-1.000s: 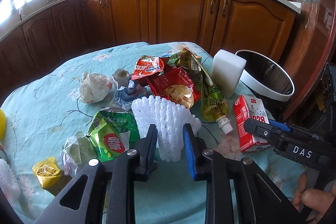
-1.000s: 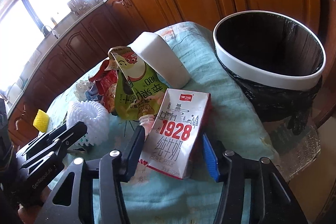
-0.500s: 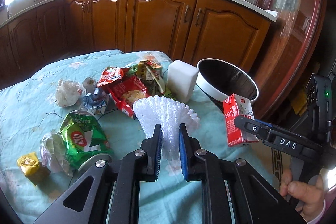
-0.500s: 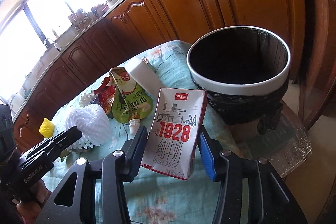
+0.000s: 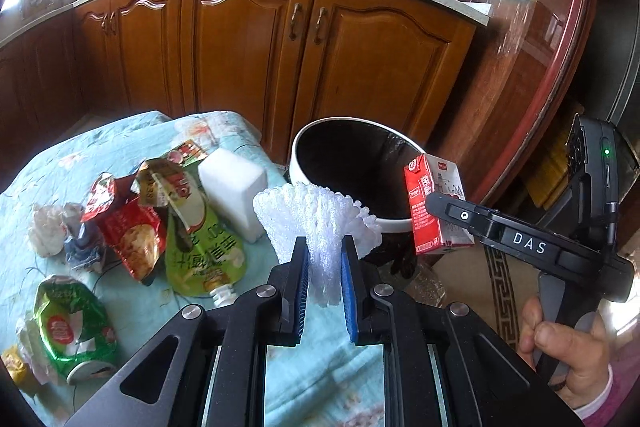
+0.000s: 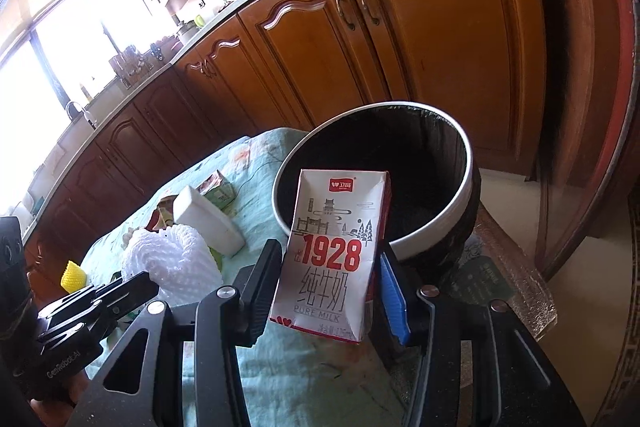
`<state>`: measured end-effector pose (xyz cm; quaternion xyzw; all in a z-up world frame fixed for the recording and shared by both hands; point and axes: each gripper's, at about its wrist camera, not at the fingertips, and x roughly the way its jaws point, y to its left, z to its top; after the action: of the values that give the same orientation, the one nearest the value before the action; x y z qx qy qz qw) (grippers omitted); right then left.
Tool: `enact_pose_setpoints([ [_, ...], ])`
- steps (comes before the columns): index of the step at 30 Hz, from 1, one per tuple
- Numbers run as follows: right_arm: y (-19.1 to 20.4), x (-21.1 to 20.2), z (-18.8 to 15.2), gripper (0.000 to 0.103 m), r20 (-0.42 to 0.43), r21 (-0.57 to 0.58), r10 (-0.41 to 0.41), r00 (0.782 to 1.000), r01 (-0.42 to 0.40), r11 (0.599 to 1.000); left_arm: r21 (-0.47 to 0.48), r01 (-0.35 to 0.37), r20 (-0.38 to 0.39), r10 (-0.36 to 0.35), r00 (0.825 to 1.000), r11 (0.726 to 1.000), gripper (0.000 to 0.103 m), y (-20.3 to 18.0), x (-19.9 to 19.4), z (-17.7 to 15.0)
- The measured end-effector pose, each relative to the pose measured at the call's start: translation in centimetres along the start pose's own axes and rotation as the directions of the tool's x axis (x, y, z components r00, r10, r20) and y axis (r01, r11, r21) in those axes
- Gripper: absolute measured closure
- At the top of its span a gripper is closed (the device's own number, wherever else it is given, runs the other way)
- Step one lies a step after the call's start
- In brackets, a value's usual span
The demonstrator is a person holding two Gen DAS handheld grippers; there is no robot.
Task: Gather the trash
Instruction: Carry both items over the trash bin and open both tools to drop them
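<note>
My left gripper (image 5: 325, 259) is shut on a white foam fruit net (image 5: 316, 219) and holds it above the table's right edge, near the bin. My right gripper (image 6: 328, 267) is shut on a red and white "1928" milk carton (image 6: 336, 255), held upright in front of the bin; the carton also shows in the left wrist view (image 5: 434, 207). The trash bin (image 6: 460, 195) has a white rim and a black liner; it stands just past the table edge (image 5: 304, 147). The net also shows in the right wrist view (image 6: 172, 255).
On the blue cloth table (image 5: 120, 143) lie a white foam block (image 5: 234, 187), a green drink pouch (image 5: 204, 251), red snack wrappers (image 5: 128, 231), a green crushed bag (image 5: 72, 331), crumpled paper (image 5: 46, 231). Wooden cabinets (image 5: 248, 59) stand behind. A yellow item (image 6: 72, 273) lies at left.
Both grippers have lifted and moved right toward the bin with their loads. The left closed on the foam net, the right on the carton. The bin now looms closer in both views.
</note>
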<state>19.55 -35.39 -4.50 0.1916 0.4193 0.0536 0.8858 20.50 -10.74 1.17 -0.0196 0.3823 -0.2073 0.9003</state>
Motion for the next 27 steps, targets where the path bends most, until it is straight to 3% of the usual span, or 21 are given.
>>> enact_pose_setpoints([
  [13, -2.4, 2.4, 4.5, 0.055, 0.001, -0.037, -0.039, 0.999, 0.039, 0.999, 0.058, 0.005, -0.030, -0.003, 1.000, 0.998, 0.089, -2.3, 7.9, 5.9],
  [23, -4.1, 5.0, 5.6, 0.055, -0.043, -0.041, -0.055, 0.998, 0.054, 0.998, 0.055, 0.010, -0.107, -0.004, 0.994, 0.998, 0.087, -2.7, 14.1, 7.9],
  [25, -4.4, 5.4, 5.8, 0.055, -0.050, -0.039, -0.054, 0.997, 0.052, 0.998, 0.056, 0.002, -0.118, 0.004, 0.993, 0.998, 0.079, -2.8, 14.8, 7.7],
  [27, -4.8, 5.9, 5.9, 0.054, -0.058, -0.035, -0.049, 0.997, 0.047, 0.998, 0.060, -0.002, -0.111, 0.009, 0.994, 0.998, 0.062, -3.0, 14.9, 7.5],
])
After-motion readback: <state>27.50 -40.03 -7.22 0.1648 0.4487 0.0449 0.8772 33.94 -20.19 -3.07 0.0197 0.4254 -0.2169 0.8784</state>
